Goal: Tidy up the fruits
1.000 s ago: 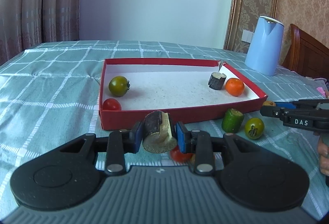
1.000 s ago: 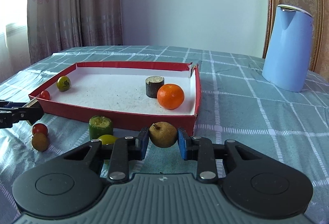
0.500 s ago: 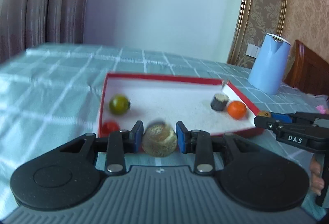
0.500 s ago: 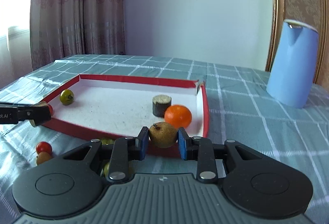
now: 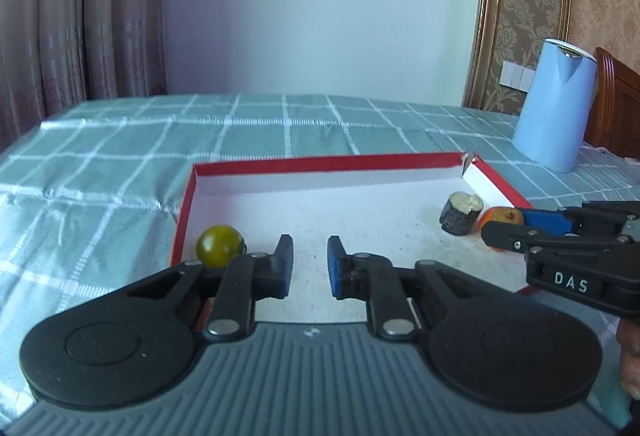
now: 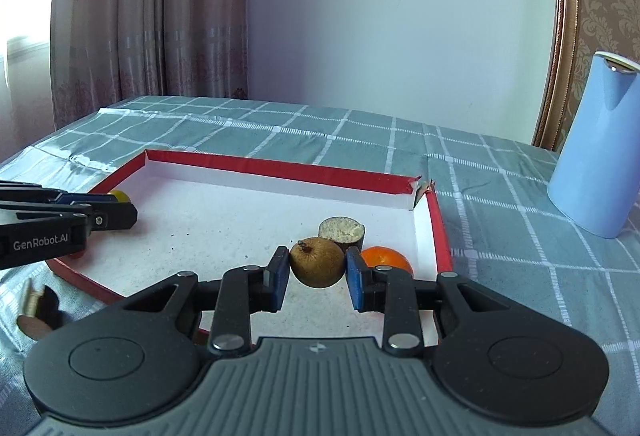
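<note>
Left wrist view: left gripper (image 5: 308,264) hangs over the red tray (image 5: 320,161), jaws apart, nothing between them.
Green tomato (image 5: 219,246): inside the tray's near-left corner.
Right wrist view: right gripper (image 6: 317,271) jaws bracket the brown fruit (image 6: 317,262) above the tray floor; real squeeze or loosened, can't tell.
Handling guess: light, firm, roundish, so grab across the middle.

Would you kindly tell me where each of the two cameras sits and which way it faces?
Left wrist: on the left claw, looking across the red tray from its left end; the right claw and a bit of hand show at right.
Right wrist: on the right claw, which is around a brown fruit, over the tray's right end; the left claw shows at left.
Both see the tray, orange and blue jug.
</note>
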